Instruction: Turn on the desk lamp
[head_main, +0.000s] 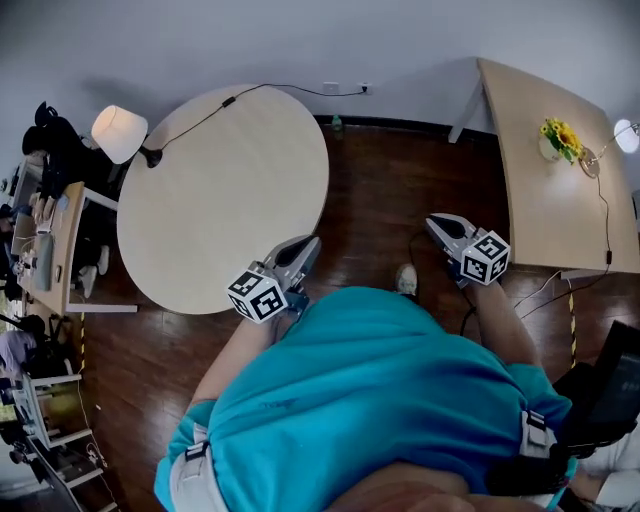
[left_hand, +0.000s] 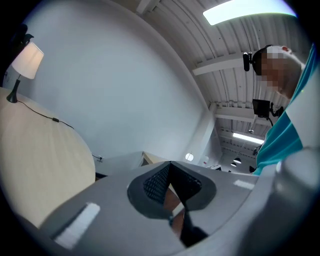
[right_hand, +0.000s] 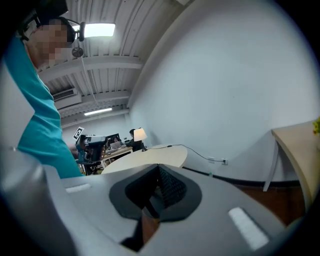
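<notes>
While left gripper (head_main: 305, 248) and right gripper (head_main: 436, 224) hang with jaws pressed together, empty, the desk lamp (head_main: 120, 133) stands at the round table's (head_main: 230, 200) far-left rim, diagonally across from the nearer left gripper.

Round table (head_main: 220, 200) top open up to desk lamp (head_main: 119, 133); cord (head_main: 194, 127) crosses far edge.

The desk lamp (head_main: 119, 133) has a white shade on a black stem, and its black cord (head_main: 205, 115) crosses the pale beige counter (head_main: 220, 210). The floor (head_main: 385, 190) is dark reddish-brown wood. The left claw (head_main: 308, 245) and right claw (head_main: 436, 222) are grey, each with black-and-white square markers. The person's shirt (head_main: 370, 400) is teal, and the flowers (head_main: 561, 137) are yellow.
</notes>
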